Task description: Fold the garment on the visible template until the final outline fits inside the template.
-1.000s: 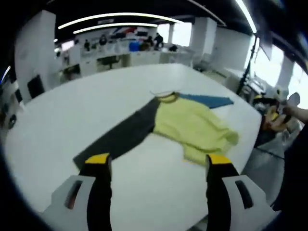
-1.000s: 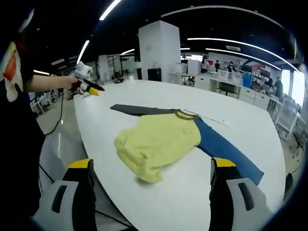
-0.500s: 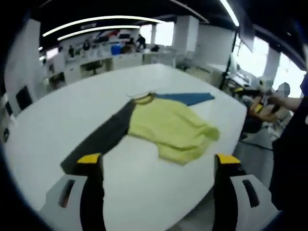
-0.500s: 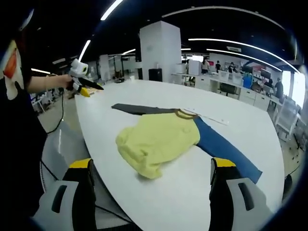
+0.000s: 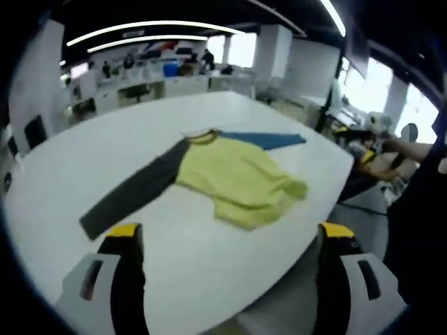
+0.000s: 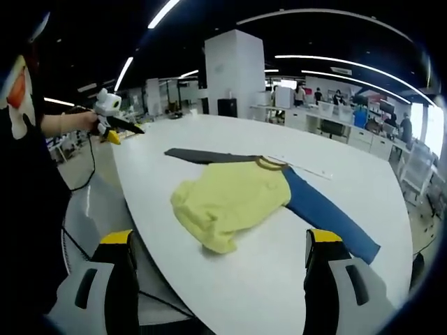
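Note:
A long-sleeved top lies flat on the white oval table [image 5: 105, 139]. Its yellow body [image 5: 237, 178] is bunched up at the hem; one sleeve is dark grey [image 5: 129, 199], the other blue [image 5: 264, 141]. In the right gripper view the yellow body [image 6: 227, 202] lies between the grey sleeve [image 6: 202, 155] and the blue sleeve [image 6: 328, 220]. My left gripper [image 5: 230, 234] is open, held off the garment near the table's edge. My right gripper [image 6: 219, 237] is open too, short of the hem. Each gripper also appears far off in the other's view: the right gripper [image 5: 355, 139] and the left gripper [image 6: 126, 132].
A thin pale strip [image 6: 300, 169] lies on the table [image 6: 363, 181] past the collar. A white pillar [image 6: 234, 73] and office desks [image 6: 328, 115] with people stand behind. The person's dark clothing [image 6: 28, 209] is at the left. The floor drops off at the table's edge [image 5: 279, 279].
The left gripper's camera has backed off, so the table's near edge now shows below. The garment lies as before. In the right gripper view the left gripper has drifted slightly left.

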The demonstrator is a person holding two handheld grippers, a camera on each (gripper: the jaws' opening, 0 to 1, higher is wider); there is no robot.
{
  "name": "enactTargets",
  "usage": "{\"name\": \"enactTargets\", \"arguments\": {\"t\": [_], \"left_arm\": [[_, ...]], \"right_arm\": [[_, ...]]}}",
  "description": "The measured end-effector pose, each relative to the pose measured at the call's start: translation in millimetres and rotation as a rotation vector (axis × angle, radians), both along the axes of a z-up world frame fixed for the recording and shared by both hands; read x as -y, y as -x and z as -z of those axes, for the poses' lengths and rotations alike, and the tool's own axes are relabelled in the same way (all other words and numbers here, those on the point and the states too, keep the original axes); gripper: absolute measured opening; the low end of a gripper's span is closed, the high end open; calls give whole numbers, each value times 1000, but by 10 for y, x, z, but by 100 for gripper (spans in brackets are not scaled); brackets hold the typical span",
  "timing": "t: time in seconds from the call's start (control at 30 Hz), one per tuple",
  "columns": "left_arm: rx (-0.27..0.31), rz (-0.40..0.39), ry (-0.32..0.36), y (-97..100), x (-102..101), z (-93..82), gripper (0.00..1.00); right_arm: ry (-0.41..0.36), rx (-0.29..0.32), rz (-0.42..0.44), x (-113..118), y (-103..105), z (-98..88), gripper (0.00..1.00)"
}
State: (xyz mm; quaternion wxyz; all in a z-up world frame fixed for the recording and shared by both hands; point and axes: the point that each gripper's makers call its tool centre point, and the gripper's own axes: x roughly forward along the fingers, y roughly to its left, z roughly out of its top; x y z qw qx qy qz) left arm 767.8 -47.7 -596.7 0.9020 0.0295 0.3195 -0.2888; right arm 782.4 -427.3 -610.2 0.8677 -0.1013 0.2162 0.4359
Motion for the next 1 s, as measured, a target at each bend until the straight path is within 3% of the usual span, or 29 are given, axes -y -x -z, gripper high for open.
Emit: {"name": "enactTargets", "arguments": {"t": [0.17, 0.8, 1.0], "left_arm": [[-18, 1, -13, 76, 14, 60, 100], [-35, 26, -4, -6, 123, 126, 99], [-59, 40, 40, -44, 241, 234, 97]], "right_arm": [[8, -8, -2, 19, 33, 53, 100], [19, -12, -18, -11, -33, 93, 100], [27, -23, -44, -79, -56, 176, 97]]}}
